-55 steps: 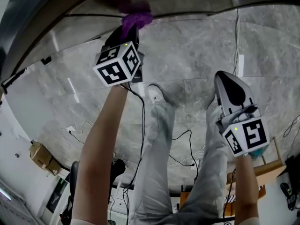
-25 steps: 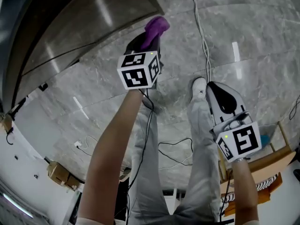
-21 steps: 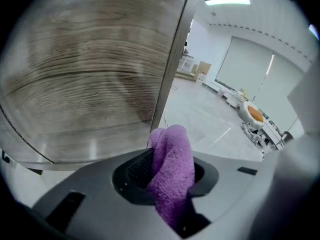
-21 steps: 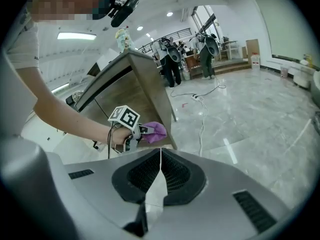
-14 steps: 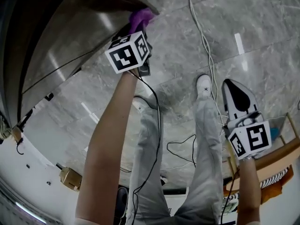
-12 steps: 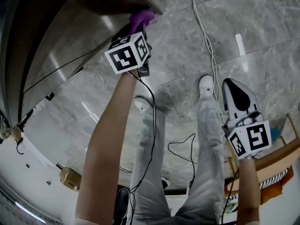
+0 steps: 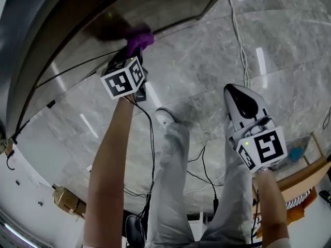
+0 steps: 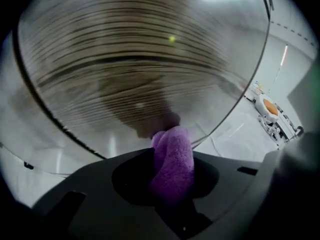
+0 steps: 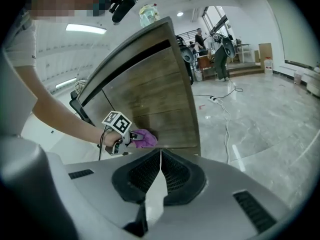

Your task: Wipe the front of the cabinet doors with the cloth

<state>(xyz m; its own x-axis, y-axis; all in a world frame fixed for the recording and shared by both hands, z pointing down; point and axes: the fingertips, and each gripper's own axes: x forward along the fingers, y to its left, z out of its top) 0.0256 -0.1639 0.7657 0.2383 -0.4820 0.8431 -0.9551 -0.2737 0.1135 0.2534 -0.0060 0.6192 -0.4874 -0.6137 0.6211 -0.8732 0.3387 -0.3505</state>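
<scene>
So the left gripper [image 7: 132, 50] is clamped on the purple cloth [image 7: 138, 37], with a wad of it sticking out past the jaws. The cloth is pressed right up against the wood-grain cabinet door [image 7: 165, 6], low down near the door's bottom edge. In the left gripper view the cloth's tip touches the panel, and there's a dark shadow on the wood just behind it. The right gripper [image 7: 234, 91] hangs well apart from the cabinet, out over the grey marble floor [image 7: 207, 66], jaws pressed together with nothing between them. Its view takes in the whole door front, with the cloth down at the bottom. A white cable [image 7: 241, 35] runs across the floor, and the person's white shoe [image 7: 164, 119] sits between the two grippers
</scene>
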